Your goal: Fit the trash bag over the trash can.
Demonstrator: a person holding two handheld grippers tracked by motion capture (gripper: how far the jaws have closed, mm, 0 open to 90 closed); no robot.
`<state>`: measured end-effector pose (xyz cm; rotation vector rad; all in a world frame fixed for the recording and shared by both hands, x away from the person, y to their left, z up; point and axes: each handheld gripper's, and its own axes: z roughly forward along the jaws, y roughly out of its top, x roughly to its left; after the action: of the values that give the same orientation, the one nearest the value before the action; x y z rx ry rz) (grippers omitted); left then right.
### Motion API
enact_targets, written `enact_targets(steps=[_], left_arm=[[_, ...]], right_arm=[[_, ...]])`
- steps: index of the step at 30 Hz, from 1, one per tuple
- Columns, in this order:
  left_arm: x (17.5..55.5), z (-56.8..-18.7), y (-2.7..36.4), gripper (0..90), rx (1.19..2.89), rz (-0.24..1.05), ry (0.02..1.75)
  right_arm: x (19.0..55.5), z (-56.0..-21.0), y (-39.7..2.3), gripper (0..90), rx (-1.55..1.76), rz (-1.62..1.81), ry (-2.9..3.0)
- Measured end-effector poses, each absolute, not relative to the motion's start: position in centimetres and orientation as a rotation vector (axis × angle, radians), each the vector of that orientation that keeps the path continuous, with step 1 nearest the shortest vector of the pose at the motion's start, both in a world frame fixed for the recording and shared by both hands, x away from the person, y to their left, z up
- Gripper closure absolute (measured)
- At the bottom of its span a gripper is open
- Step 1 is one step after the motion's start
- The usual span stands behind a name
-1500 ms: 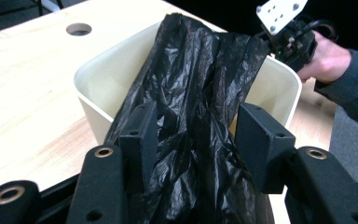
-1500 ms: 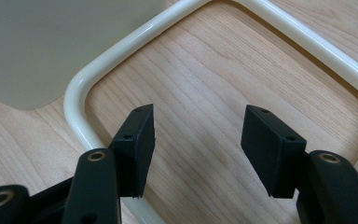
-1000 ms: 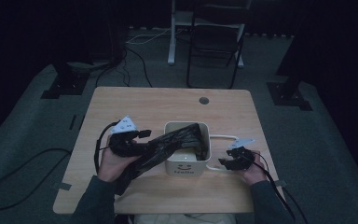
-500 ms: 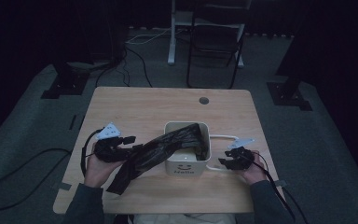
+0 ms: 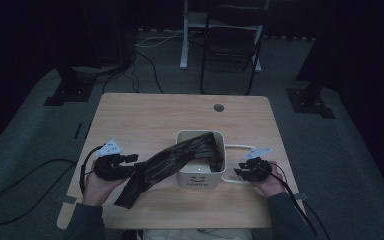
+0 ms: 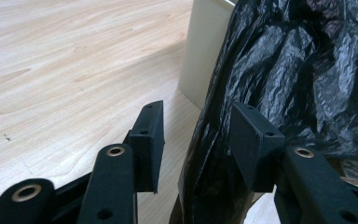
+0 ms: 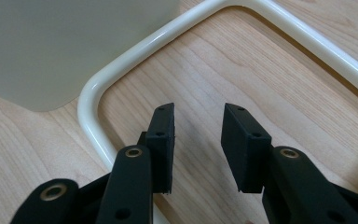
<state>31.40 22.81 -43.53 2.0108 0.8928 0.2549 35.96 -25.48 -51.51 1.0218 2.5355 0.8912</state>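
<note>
1. Since a second ago, the left gripper (image 5: pixel 125 161) is sitting farther out toward the table's left edge and lower, drawing the black plastic bag (image 5: pixel 172 160) out longer from the small white bin (image 5: pixel 200 176).
2. At left, its jaws, which have just been closing, are standing part open around a fold of the bag; the right pad (image 6: pixel 251 140) is touching the plastic, the left pad is standing clear.
3. At centre, the bag is trailing from the bin's mouth across the wooden table (image 5: pixel 150 115).
4. At right, the right gripper (image 5: pixel 244 170) is hovering over the bin's white handle (image 7: pixel 135 51), jaws narrowing on bare wood, gripping nothing.
5. Judged step: fitting the bag into the bin; next, both grippers need firm holds, one on plastic, one on the handle.
</note>
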Motion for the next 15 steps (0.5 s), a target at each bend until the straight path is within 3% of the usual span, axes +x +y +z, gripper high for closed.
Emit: enact_targets(steps=[15], left_arm=[[31.6,-45.0,22.2,54.8,2.056,0.188,0.867]], right_arm=[[35.9,-51.5,-25.5,62.2,1.003,0.895,2.539]])
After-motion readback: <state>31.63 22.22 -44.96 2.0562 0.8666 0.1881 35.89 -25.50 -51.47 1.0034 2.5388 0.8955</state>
